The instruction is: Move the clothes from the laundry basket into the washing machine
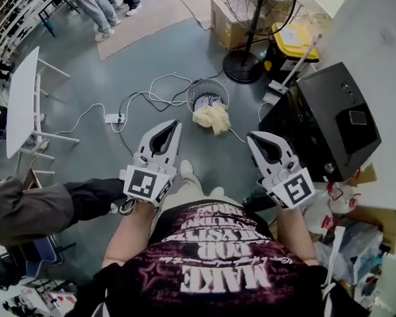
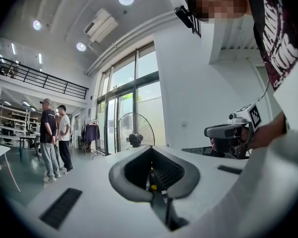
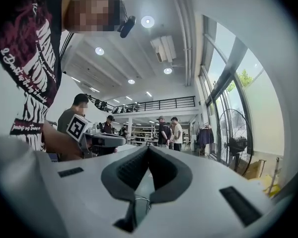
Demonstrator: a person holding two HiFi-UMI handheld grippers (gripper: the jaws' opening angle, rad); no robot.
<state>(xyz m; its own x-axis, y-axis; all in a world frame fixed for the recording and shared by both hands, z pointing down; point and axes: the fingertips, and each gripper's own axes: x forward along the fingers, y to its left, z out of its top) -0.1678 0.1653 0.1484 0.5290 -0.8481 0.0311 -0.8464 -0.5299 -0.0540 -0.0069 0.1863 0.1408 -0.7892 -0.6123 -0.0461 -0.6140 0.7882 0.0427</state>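
Since nothing is picked up yet, I hold the white left gripper (image 1: pixel 175 124) and white right gripper (image 1: pixel 253 138) clenched on nothing, side by side and pointing level before my chest. A pale yellow cloth (image 1: pixel 212 117) drapes over the round wire-mesh laundry basket (image 1: pixel 197 86) on the floor ahead, near the black box-shaped washing machine (image 1: pixel 317 111) on my right.

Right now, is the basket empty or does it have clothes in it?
Not empty. A pale yellow cloth hangs over the rim of the basket, and more fabric shows inside.
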